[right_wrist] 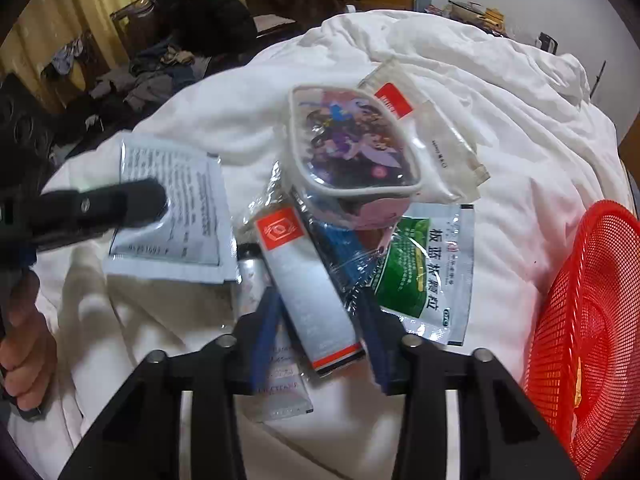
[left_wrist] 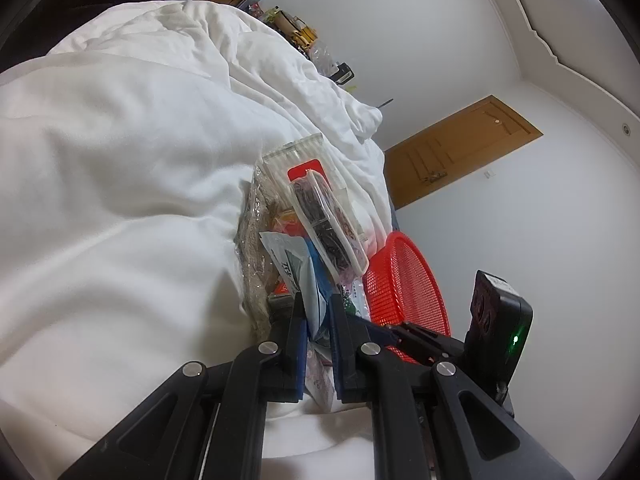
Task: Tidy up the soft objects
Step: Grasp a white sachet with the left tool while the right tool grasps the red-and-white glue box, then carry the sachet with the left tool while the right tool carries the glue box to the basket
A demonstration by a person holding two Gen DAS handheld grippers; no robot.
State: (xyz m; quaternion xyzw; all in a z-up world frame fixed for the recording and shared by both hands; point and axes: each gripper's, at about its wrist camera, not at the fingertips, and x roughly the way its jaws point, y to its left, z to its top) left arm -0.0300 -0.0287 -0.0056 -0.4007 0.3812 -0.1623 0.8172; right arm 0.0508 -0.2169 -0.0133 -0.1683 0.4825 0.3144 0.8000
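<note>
A pile of soft packets lies on the white duvet (right_wrist: 480,92). My left gripper (left_wrist: 318,304) is shut on a grey-white sachet (left_wrist: 310,280); in the right wrist view its fingers (right_wrist: 136,200) hold that sachet (right_wrist: 172,216) at the left. My right gripper (right_wrist: 316,300) is open, its jaws either side of a grey box with red ends (right_wrist: 308,288). A picture-printed pouch (right_wrist: 352,152) sits on top of the pile and also shows in the left wrist view (left_wrist: 328,228). A green sachet (right_wrist: 424,272) and a white packet (right_wrist: 444,152) lie beside it.
A red mesh basket (right_wrist: 588,320) stands at the right on the bed, and shows in the left wrist view (left_wrist: 404,284). A tube (right_wrist: 280,376) lies under the box. Clothes and furniture (right_wrist: 160,60) are beyond the bed. A wooden door (left_wrist: 460,148) is in the wall.
</note>
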